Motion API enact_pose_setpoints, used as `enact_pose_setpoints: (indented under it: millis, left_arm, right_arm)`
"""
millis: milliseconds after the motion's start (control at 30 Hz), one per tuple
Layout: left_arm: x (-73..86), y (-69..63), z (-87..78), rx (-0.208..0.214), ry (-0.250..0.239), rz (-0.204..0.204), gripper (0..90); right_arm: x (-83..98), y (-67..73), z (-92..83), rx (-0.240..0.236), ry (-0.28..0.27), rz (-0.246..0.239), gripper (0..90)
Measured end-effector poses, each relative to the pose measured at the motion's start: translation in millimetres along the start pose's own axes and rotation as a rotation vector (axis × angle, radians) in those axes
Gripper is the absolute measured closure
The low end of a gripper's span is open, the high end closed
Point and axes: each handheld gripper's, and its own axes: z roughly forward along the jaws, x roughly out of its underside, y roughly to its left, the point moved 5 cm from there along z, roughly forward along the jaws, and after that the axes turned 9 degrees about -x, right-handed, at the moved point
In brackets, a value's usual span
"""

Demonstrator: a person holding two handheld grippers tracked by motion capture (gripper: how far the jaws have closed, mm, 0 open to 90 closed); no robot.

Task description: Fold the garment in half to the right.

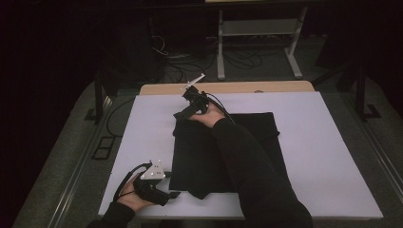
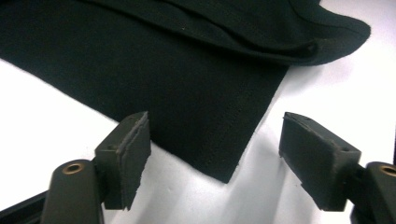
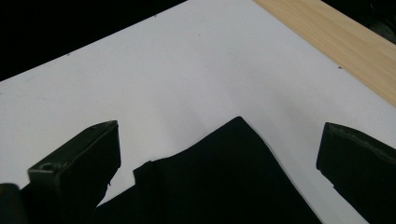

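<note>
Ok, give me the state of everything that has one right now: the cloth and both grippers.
Black cloth: lying on the white table cover, mostly flat, partly folded over itself, not gripped.
Left gripper: open, jaws either side of the cloth's near corner, pads not pressing it.
Right gripper: open, jaws wide, poised at the cloth's far corner, not gripping.
</note>
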Motion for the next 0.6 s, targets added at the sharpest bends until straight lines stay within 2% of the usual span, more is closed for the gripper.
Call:
enact_pose_setpoints:
  millis: [133,200,267,400,600]
  left_arm:
    - [0.1,1.2,-1.1,-0.019,0.007,0.025,32.2]
    - [-0.4,1.2,-0.8,-0.018,0.005,0.029,34.9]
    - [-1.5,1.6,0.0,-0.015,0.002,0.028,37.2]
    - [-4.3,2.9,1.7,-0.012,-0.004,0.019,45.2]
    - [-6.7,4.5,1.7,0.0,0.011,0.036,58.2]
  right_arm:
    - [1.3,-5.4,7.7,0.001,0.007,0.024,0.0]
    - [1.9,-8.7,12.3,0.005,0.012,0.022,0.0]
    - [2.4,-10.1,17.1,0.01,0.02,0.042,0.0]
    - [4.6,-10.5,26.0,0.003,0.029,0.035,4.2]
    - [7.6,-12.5,34.7,0.009,0.052,0.037,5.2]
